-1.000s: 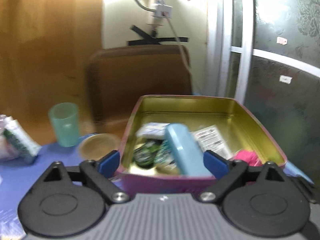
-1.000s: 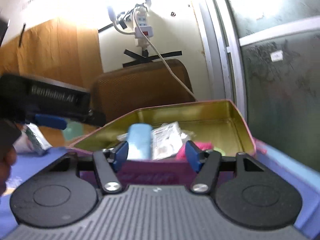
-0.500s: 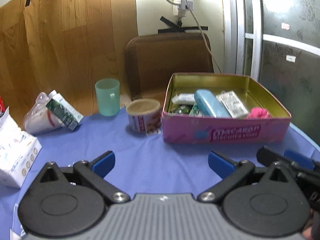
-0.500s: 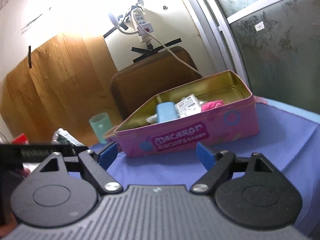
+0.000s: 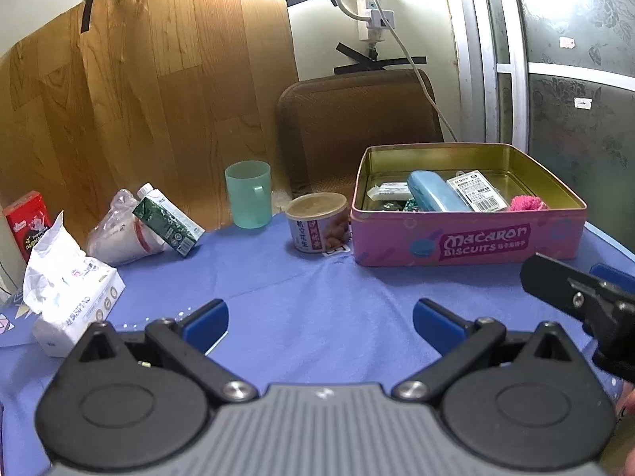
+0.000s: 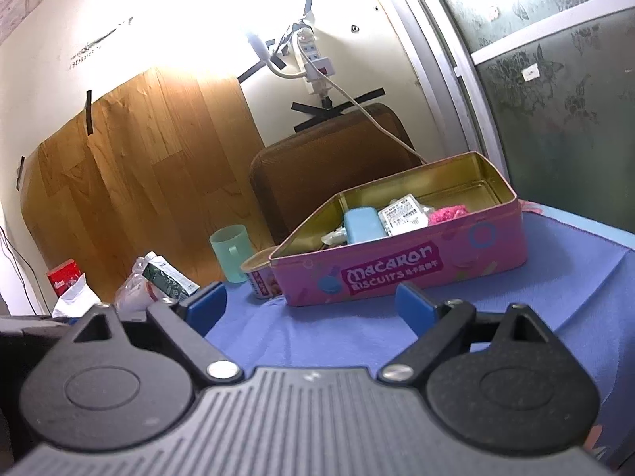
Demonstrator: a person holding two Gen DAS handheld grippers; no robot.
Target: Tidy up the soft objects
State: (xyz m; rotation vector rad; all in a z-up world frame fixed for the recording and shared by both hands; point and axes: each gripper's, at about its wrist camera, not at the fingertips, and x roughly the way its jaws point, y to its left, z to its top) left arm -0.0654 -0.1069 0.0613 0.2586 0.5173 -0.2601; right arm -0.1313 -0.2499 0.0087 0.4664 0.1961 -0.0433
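Both grippers, left gripper and right gripper, are spread and empty; the right's jaws have just been opening. Ahead of the fingers, the tissue pack lies left on the tabletop: light, crushable. Judged best pinched across its body.

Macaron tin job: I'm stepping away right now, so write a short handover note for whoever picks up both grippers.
Left gripper: open, empty, above the blue cloth.
Right gripper: jaws have just been opening, empty.
Pink tin: open, holding a blue case, a labelled packet, a pink fluffy item and small packets.
Outside: tissue pack, plastic bag.
Left: probably those two; confirm.
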